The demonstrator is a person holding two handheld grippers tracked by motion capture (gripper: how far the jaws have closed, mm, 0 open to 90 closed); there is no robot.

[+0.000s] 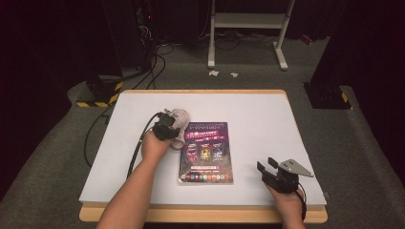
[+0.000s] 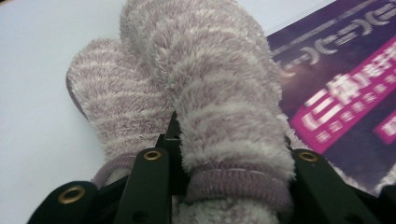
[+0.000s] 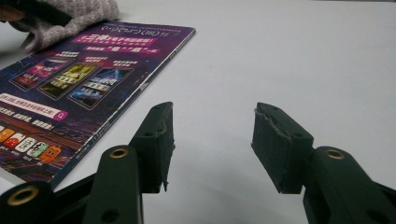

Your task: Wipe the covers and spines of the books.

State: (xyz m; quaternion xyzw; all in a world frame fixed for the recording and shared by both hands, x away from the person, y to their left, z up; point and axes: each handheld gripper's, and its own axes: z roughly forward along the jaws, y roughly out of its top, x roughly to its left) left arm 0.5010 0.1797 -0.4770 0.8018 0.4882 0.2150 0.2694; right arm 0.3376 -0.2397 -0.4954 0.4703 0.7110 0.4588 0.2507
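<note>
Two grippers share a white table (image 1: 267,109): the left gripper (image 1: 173,125), at centre frame, clamps a fuzzy striped sock (image 2: 210,93) at its cuff, carrying it over the magazine's (image 1: 206,151) upper left corner; the right gripper (image 1: 267,167), jaws apart and empty, waits at lower right.

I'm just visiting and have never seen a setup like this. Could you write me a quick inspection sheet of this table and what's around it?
Surface: white board on a wooden table, lying flat.
Job's things: fuzzy striped socks, resting at the top left corner of the purple magazine.
Clutter: nothing seen on the board; paper scraps lie on the floor beyond.
Grippers: left gripper has its jaws shut on the socks; right gripper has its jaws open, nothing between them, right of the magazine.
Cables: a black cable trails from the left gripper off the board's left edge.
Surroundings: grey carpet, white frame stand, dark room.
</note>
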